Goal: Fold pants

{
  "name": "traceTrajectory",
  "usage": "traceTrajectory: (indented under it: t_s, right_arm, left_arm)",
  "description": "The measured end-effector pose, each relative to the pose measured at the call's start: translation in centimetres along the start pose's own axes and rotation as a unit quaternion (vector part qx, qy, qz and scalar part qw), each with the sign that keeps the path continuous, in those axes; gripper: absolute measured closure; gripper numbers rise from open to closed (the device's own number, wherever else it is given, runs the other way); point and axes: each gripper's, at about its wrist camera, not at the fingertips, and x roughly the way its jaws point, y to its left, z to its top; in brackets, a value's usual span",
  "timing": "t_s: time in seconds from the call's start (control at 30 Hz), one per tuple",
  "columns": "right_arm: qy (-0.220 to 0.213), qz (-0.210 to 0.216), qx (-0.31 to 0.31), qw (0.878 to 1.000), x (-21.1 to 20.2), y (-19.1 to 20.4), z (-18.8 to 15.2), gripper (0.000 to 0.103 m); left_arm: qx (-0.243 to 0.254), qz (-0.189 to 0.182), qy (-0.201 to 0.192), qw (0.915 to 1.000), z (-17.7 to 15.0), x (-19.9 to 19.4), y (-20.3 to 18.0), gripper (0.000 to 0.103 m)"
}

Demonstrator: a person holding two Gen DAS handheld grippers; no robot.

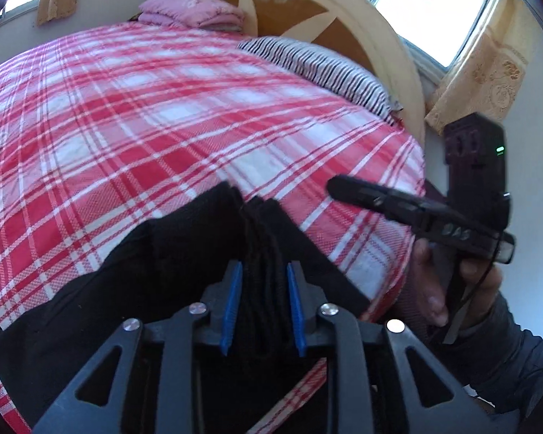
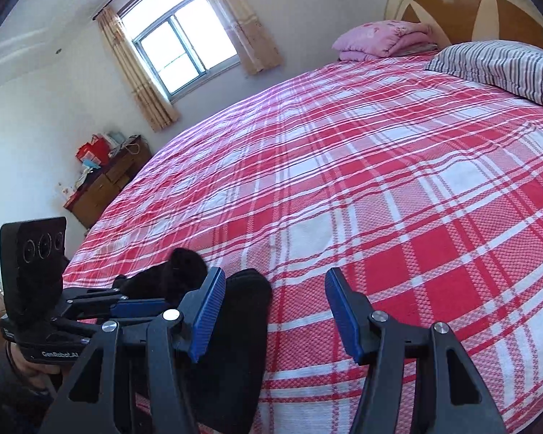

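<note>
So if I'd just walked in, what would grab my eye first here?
Probably the red and white plaid bedsheet that fills both views. Against it, the black pants stand out at the near edge, a bunched fold of them between the left gripper jaws. The right gripper hangs open over bare sheet beside them.

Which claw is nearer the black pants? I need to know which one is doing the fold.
Left. The left claw has the bunched black pants between its pads; the right claw stands open over the plaid bedsheet, beside them.
</note>
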Motion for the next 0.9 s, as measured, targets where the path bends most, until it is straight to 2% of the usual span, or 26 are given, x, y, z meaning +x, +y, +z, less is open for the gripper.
traceTrajectory:
  t_s: [0.07, 0.1, 0.17, 0.27, 0.33, 0.43, 0.47, 0.53, 0.6, 0.67, 0.7, 0.73, 0.8, 0.83, 0.9]
  right_arm:
    - [0.009, 0.023, 0.007, 1.0, 0.2, 0.2, 0.0, 0.044]
    - [0.014, 0.035, 0.012, 0.999, 0.2, 0.4, 0.0, 0.044]
    - [0.027, 0.068, 0.021, 0.997, 0.4, 1.0, -0.2, 0.044]
    - [0.056, 0.104, 0.032, 0.992, 1.1, 2.0, -0.7, 0.038]
    - [0.072, 0.111, 0.039, 0.99, 1.7, 2.4, -1.1, 0.038]
    - [0.102, 0.123, 0.041, 0.986, 2.8, 3.3, -1.9, 0.037]
    - [0.108, 0.118, 0.035, 0.987, 3.1, 3.8, -2.1, 0.037]
    - [0.121, 0.101, 0.019, 0.987, 3.7, 4.9, -2.5, 0.037]
    - [0.135, 0.087, -0.003, 0.987, 4.4, 6.0, -3.2, 0.037]
    - [0.134, 0.051, -0.032, 0.989, 4.8, 6.9, -3.6, 0.038]
    - [0.133, 0.045, -0.039, 0.989, 4.7, 7.0, -3.8, 0.047]
    - [0.133, 0.045, -0.045, 0.989, 4.7, 7.3, -3.9, 0.07]
    - [0.119, 0.044, -0.053, 0.991, 3.7, 7.6, -3.8, 0.079]
    - [0.109, 0.048, -0.055, 0.991, 3.1, 7.3, -3.5, 0.087]
    - [0.087, 0.058, -0.054, 0.993, 1.3, 7.2, -3.1, 0.087]
  left_arm:
    - [0.011, 0.007, -0.024, 0.9996, -0.3, -2.0, -0.3, 0.059]
    - [0.016, 0.014, -0.034, 0.9992, -0.4, -2.6, -0.3, 0.054]
    - [0.025, 0.047, -0.062, 0.9967, -1.2, -4.8, 0.0, 0.039]
    - [0.015, 0.099, -0.092, 0.9906, -3.1, -7.4, 1.8, 0.035]
    - [0.004, 0.154, -0.104, 0.9825, -4.5, -8.5, 3.5, 0.032]
    - [-0.013, 0.229, -0.1, 0.9683, -6.2, -9.0, 6.1, 0.03]
    - [-0.019, 0.243, -0.098, 0.965, -6.4, -9.0, 6.8, 0.03]
    - [-0.036, 0.258, -0.095, 0.9607, -7.1, -8.9, 8.1, 0.03]
    - [-0.052, 0.244, -0.094, 0.9638, -7.5, -8.4, 8.9, 0.03]
    - [-0.058, 0.241, -0.089, 0.9646, -7.8, -7.8, 9.4, 0.03]
    - [-0.057, 0.239, -0.086, 0.9654, -8.0, -7.5, 9.4, 0.03]
    - [-0.055, 0.239, -0.086, 0.9657, -8.1, -7.2, 9.5, 0.03]
    - [-0.05, 0.242, -0.082, 0.9656, -8.4, -6.7, 9.3, 0.03]
    - [-0.049, 0.243, -0.082, 0.9653, -8.5, -6.5, 9.3, 0.03]
    - [-0.053, 0.243, -0.082, 0.9652, -8.7, -6.7, 9.5, 0.029]
